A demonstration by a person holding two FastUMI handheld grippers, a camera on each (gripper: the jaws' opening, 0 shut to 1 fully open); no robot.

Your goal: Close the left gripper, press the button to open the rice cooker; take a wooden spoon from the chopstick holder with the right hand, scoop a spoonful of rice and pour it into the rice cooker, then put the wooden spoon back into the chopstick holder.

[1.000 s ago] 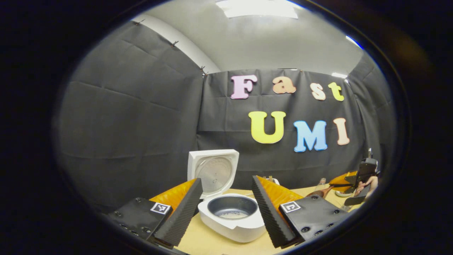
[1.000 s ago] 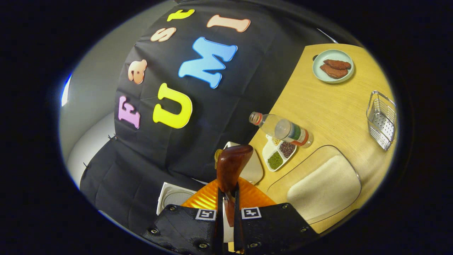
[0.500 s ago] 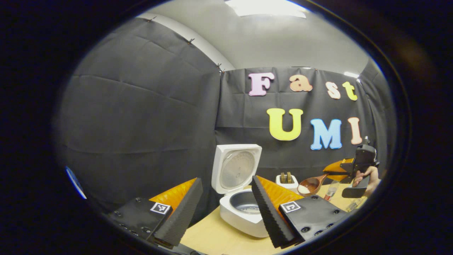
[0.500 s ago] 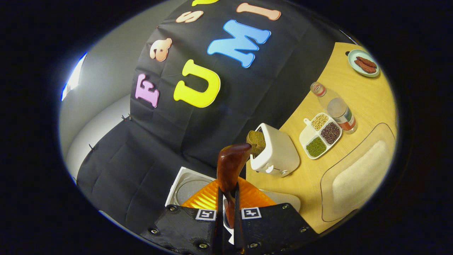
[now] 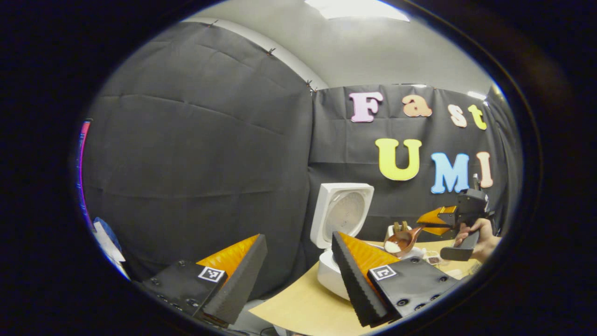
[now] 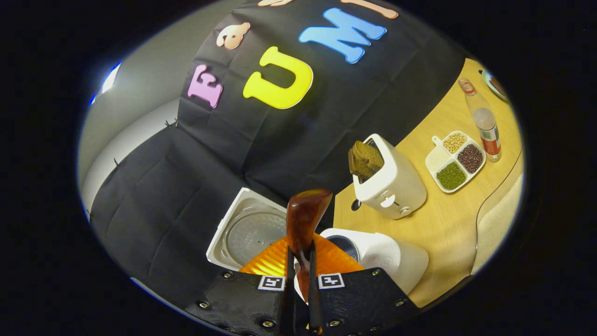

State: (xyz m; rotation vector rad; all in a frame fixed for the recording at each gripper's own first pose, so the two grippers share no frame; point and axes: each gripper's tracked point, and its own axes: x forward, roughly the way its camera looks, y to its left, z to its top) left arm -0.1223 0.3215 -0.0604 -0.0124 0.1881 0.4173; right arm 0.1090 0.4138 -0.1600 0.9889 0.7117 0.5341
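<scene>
The white rice cooker (image 6: 382, 256) stands with its lid (image 6: 247, 231) up and its dark inner pot (image 6: 344, 242) exposed. My right gripper (image 6: 298, 255) is shut on the handle of the wooden spoon (image 6: 305, 212), whose bowl hangs just above the cooker's near rim. In the left gripper view the spoon (image 5: 402, 241) holds white rice close to the cooker's lid (image 5: 343, 212), with the right gripper (image 5: 431, 222) and a hand (image 5: 481, 233) behind it. My left gripper (image 5: 295, 280) is open and holds nothing, back from the cooker (image 5: 328, 276).
A white toaster (image 6: 392, 184) with bread slices stands behind the cooker. Farther along the wooden table (image 6: 443, 210) are a divided dish of beans (image 6: 454, 161), a clear bottle (image 6: 482, 121) and a clear container of rice (image 6: 501, 219) at the edge.
The right gripper carried the rice-filled spoon from the rice container toward the open cooker. The left gripper swung leftward, so the cooker slid right in its view.
</scene>
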